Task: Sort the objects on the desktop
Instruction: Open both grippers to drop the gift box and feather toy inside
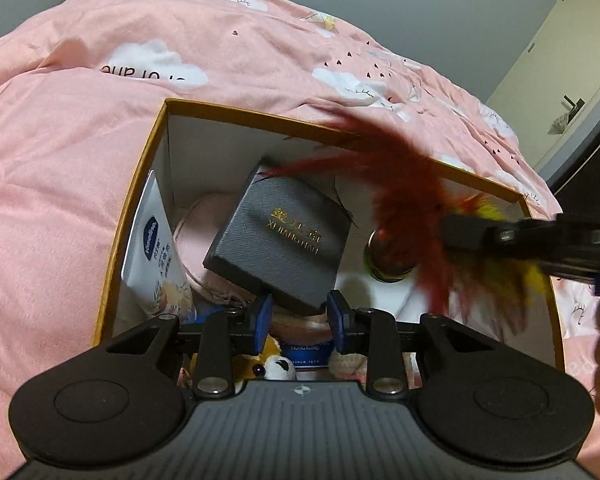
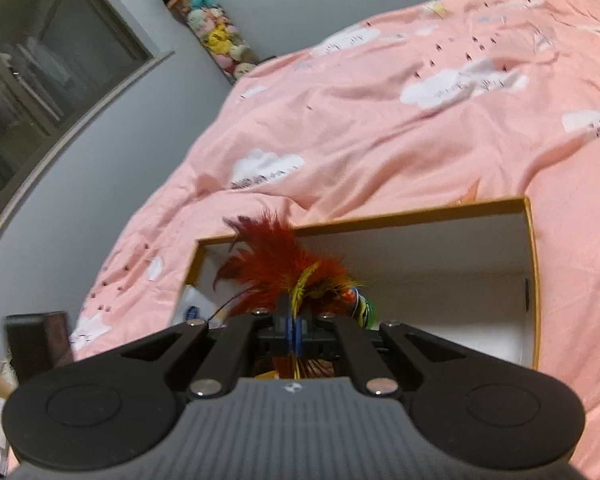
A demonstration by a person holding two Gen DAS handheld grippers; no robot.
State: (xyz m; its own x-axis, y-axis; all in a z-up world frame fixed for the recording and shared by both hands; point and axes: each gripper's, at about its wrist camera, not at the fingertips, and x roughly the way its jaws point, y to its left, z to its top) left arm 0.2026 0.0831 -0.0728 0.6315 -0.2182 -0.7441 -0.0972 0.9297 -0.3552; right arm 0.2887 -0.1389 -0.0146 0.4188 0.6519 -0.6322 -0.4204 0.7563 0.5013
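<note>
Open yellow-rimmed white cardboard box (image 1: 140, 184) sits on the pink cloud-print quilt (image 1: 60, 160). Inside, at 9 o'clock: white lotion pack (image 1: 152, 248), leaning on the wall. Centre: dark grey textured square gift box (image 1: 276, 240), tilted, its near corner pinched between the blue pads of the left gripper (image 1: 300, 312), fingers narrow. At 3 o'clock: right gripper (image 2: 296, 330), fingers closed tight on a red-and-yellow feather toy (image 2: 276, 268), held over the box.

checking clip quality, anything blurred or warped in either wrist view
Left wrist view: the feather toy and right gripper holding it are motion-smeared, the dark gift box sharp. Right wrist view: soft throughout, the pink quilt hazy. Both bend straight lines, fisheye style.
</note>
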